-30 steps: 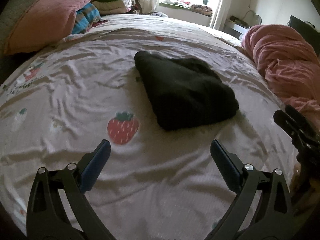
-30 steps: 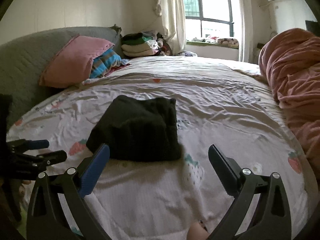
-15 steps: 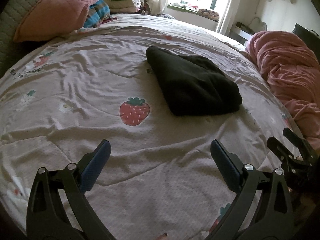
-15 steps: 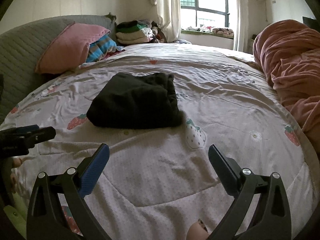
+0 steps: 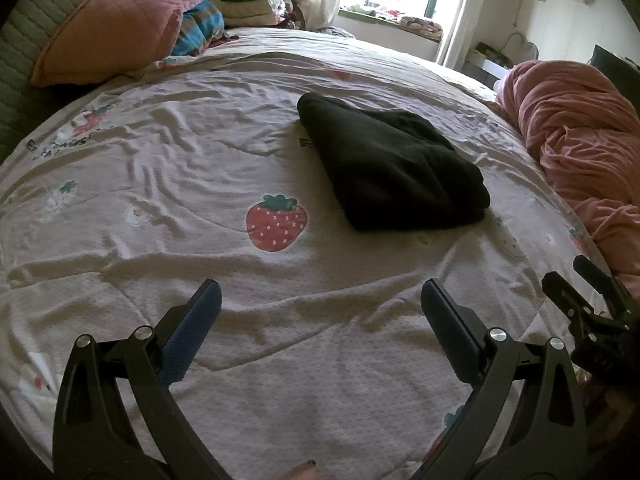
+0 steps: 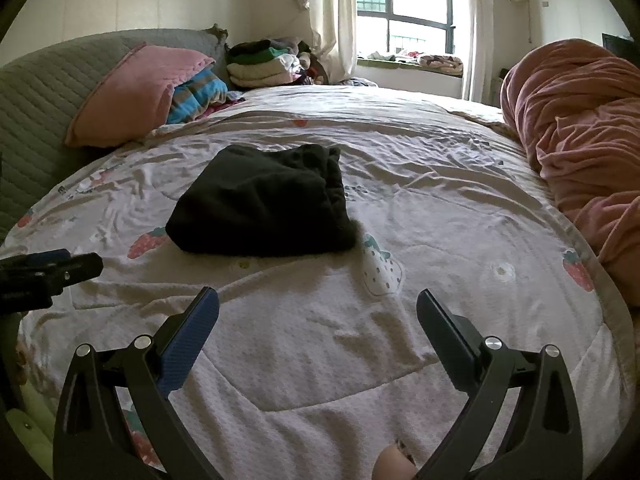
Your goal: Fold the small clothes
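The folded black garment (image 5: 394, 168) lay beyond both wide, empty tongs, left (image 5: 320, 312) and right (image 6: 318, 312). Its long axis ran away from the left tongs; neither looked clearly nearer.

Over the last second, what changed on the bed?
Both grippers pulled back from the folded black garment, toward the near edge of the quilt: the left gripper and right gripper now sit well short of it. Nothing was grasped or released; both stay open and empty. The garment stays folded in place, and the pink pillow and pink blanket are unchanged.
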Action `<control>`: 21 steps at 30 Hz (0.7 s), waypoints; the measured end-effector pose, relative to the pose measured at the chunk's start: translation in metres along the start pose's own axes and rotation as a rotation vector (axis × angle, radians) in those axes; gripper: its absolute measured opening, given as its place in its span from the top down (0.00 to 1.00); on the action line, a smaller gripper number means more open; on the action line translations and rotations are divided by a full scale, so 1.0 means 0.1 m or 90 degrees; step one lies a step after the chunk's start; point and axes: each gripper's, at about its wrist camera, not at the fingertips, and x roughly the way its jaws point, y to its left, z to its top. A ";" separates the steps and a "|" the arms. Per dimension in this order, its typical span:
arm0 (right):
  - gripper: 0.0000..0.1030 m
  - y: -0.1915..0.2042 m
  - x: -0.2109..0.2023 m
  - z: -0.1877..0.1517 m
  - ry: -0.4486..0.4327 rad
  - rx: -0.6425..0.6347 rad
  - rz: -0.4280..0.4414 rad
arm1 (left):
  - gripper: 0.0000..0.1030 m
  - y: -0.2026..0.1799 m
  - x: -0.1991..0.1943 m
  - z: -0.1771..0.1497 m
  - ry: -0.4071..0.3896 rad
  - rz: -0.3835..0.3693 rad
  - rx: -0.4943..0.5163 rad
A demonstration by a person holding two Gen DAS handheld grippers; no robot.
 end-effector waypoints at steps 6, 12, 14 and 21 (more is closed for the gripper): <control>0.04 0.00 0.01 0.00 0.002 0.000 -0.001 | 0.09 0.00 0.01 0.00 0.005 0.006 0.004; 0.04 0.00 0.01 0.00 0.003 0.000 0.000 | 0.09 -0.02 0.01 0.00 0.010 0.014 0.007; 0.04 0.00 0.01 0.00 0.005 -0.001 -0.001 | 0.09 -0.02 0.02 0.00 0.012 0.015 0.007; 0.04 0.00 0.02 0.00 0.007 -0.002 0.001 | 0.09 -0.01 0.02 -0.01 0.012 0.016 0.008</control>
